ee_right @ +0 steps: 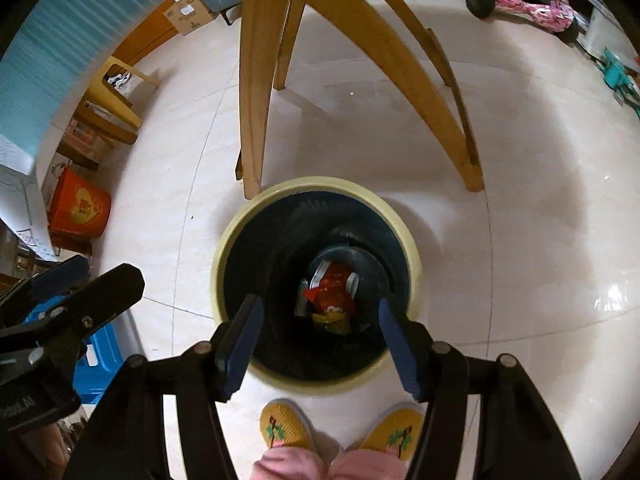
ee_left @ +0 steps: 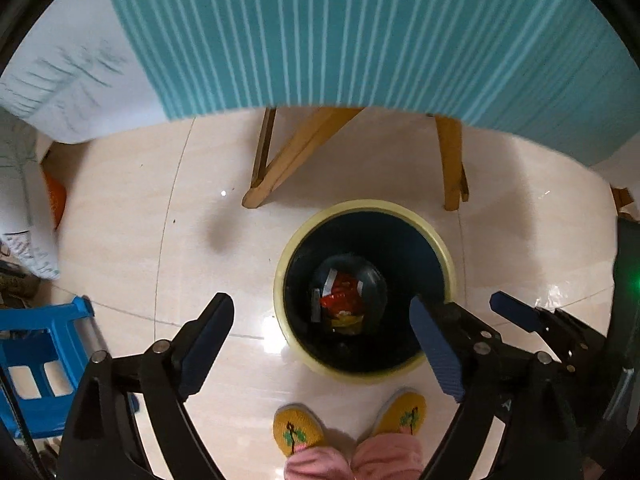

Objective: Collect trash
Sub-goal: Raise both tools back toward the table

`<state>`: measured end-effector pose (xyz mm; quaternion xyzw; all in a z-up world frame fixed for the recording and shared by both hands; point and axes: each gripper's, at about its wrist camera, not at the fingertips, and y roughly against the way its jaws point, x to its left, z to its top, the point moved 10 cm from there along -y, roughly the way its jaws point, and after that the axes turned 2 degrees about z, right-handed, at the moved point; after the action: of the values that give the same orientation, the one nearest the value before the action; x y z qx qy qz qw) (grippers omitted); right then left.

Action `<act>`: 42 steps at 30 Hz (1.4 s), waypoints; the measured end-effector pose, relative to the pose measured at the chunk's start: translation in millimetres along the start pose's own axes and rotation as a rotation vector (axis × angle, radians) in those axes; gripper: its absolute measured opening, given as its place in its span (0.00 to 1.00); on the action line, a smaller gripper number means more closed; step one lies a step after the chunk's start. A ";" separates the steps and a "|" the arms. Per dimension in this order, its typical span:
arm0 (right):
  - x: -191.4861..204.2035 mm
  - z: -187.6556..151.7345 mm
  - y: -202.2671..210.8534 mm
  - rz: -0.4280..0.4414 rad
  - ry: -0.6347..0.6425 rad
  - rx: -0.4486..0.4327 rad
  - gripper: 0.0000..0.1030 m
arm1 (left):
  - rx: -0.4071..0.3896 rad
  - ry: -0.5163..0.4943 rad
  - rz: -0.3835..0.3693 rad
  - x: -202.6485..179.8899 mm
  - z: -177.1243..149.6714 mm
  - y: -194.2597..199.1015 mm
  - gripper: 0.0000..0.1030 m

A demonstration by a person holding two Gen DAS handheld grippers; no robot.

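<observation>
Below both grippers, the trash bin [ee_left: 366, 288] stands on the floor [ee_left: 160, 220] with red wrappers [ee_left: 340, 300] at its bottom: light, crinkly, slippery; pinch a crumpled fold. Your left gripper [ee_left: 320, 340] and right gripper [ee_right: 320, 344] point steeply down, jaws spread, holding nothing.

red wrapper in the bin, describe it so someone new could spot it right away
Start at the wooden table legs on the pale tiled floor; in front of them stands a round dark bin with a cream rim. At its bottom lies a crumpled red wrapper, the only bright red piece, above a yellow scrap.
</observation>
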<state>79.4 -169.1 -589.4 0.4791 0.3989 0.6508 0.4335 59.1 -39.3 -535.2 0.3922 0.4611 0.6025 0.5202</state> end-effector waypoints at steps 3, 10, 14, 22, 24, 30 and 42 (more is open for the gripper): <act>5.8 -9.2 32.8 -0.007 -0.018 0.000 0.59 | 0.006 0.000 -0.013 -2.0 2.5 28.8 0.87; 27.7 -7.2 124.7 -0.001 -0.041 -0.031 0.59 | -0.071 -0.012 -0.036 2.8 31.7 132.5 0.87; 43.8 5.9 184.9 -0.005 -0.023 -0.086 0.59 | -0.106 -0.022 -0.048 6.8 48.5 183.9 0.87; 64.9 27.5 279.3 0.000 -0.054 -0.180 0.59 | -0.178 -0.087 -0.086 7.2 64.8 281.9 0.87; 72.4 32.0 298.7 0.007 -0.061 -0.200 0.59 | -0.199 -0.096 -0.093 8.0 69.2 299.1 0.87; 93.0 49.9 347.3 0.014 -0.058 -0.268 0.59 | -0.274 -0.114 -0.124 8.7 85.2 352.9 0.87; 132.0 96.9 437.3 0.029 -0.021 -0.447 0.59 | -0.482 -0.179 -0.144 19.4 133.1 449.6 0.87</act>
<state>71.9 -168.0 -122.6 0.3837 0.2332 0.7241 0.5236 63.7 -15.6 -66.5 0.2750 0.2830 0.6191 0.6790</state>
